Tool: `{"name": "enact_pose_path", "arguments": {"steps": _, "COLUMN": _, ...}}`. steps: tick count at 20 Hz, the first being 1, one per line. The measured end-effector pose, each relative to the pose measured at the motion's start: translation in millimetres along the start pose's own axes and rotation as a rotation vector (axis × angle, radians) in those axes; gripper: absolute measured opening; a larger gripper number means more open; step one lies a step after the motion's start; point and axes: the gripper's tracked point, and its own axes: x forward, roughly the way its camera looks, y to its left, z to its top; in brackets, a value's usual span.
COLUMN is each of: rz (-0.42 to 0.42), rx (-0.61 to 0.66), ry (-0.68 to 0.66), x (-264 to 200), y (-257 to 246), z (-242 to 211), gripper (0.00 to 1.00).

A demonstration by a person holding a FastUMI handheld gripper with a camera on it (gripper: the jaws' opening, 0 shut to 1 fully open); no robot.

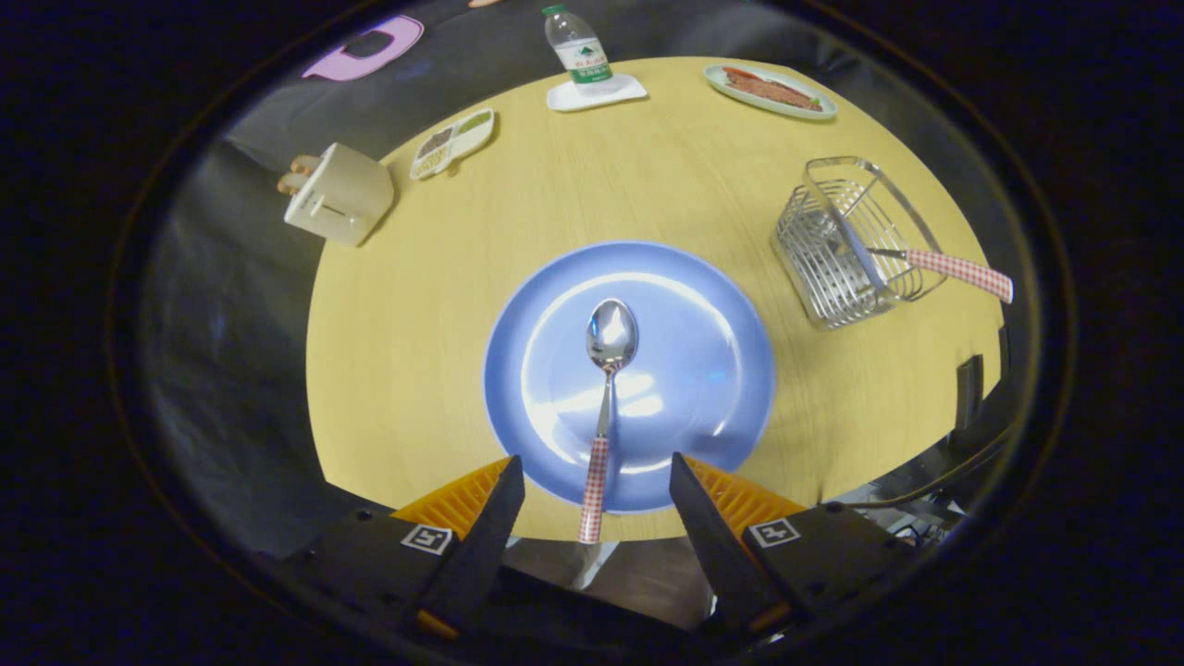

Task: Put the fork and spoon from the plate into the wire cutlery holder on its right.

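A: On the table (pixel 416 333), what's where? Quick.

B: Blue plate (pixel 703 305) at the near middle, spoon (pixel 606 388) lying on it, bowl pointing far, checked handle pointing near and sticking out past the plate's near rim. Wire cutlery holder (pixel 846 245) sits to the right of the plate, apart from it.

A: Fork?

B: Fork (pixel 943 266) already in the holder, tines down inside the wires, checked handle leaning out to the right over the rim. So half the task looks done; spoon is what's left.

A: Tongs?

B: Tongs (pixel 597 481) wide apart, holding nothing. Spoon handle runs right down the gap between the two fingers, touching neither as far as I can see. Lined up that way because the overhanging handle end is the easy part to pinch; the rest lies flat against the plate.

A: Next?

B: My guess: close on the handle, lift, carry right, drop it in bowl-first beside the fork. Risk is the thin handle slipping or swinging in the grip.

A: Other stuff?

B: Water bottle (pixel 578 46) on the far side, a far-right dish (pixel 770 91) with food, a small divided tray (pixel 451 142) far left. Not in the way.
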Motion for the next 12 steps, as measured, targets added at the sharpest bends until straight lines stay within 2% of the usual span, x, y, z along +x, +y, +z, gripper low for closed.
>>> {"name": "enact_pose_path", "arguments": {"steps": 3, "rz": -0.018, "rx": 0.018, "ry": 0.022, "x": 13.3, "y": 4.3, "z": -6.2, "gripper": 0.97}}
{"name": "enact_pose_path", "arguments": {"steps": 12, "rz": -0.074, "rx": -0.034, "ry": 0.088, "x": 34.2, "y": 6.3, "z": -25.6, "gripper": 0.68}}
